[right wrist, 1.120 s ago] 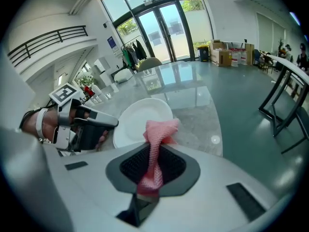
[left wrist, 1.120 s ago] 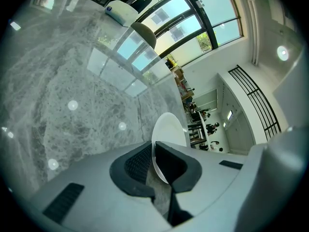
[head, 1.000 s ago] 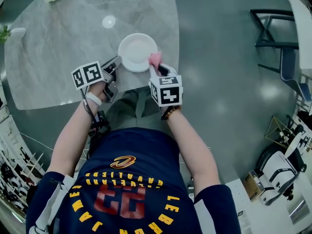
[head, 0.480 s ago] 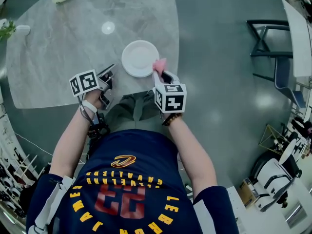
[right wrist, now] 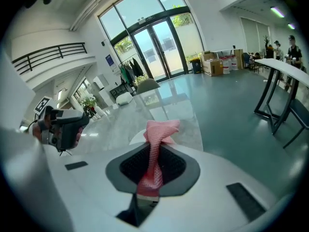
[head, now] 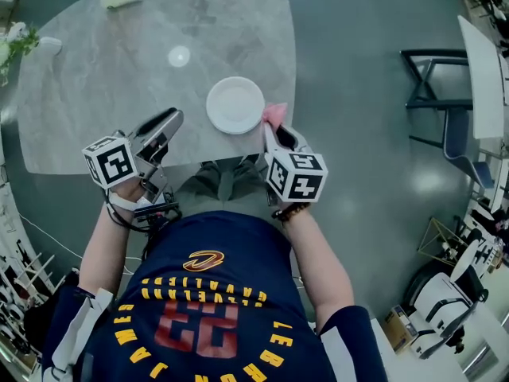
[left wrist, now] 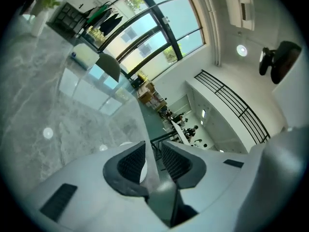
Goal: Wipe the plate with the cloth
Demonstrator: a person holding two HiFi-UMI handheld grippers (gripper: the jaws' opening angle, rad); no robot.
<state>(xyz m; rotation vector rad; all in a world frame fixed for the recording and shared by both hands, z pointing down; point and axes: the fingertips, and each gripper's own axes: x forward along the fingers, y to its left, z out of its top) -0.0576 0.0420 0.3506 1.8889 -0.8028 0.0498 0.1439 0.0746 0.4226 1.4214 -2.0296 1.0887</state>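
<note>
Plate untouched, left claw pulled back, right claw clamping cloth

White plate beside pink cloth

Left gripper fingers slightly apart, empty; right gripper fingers pinch the cloth.
</note>
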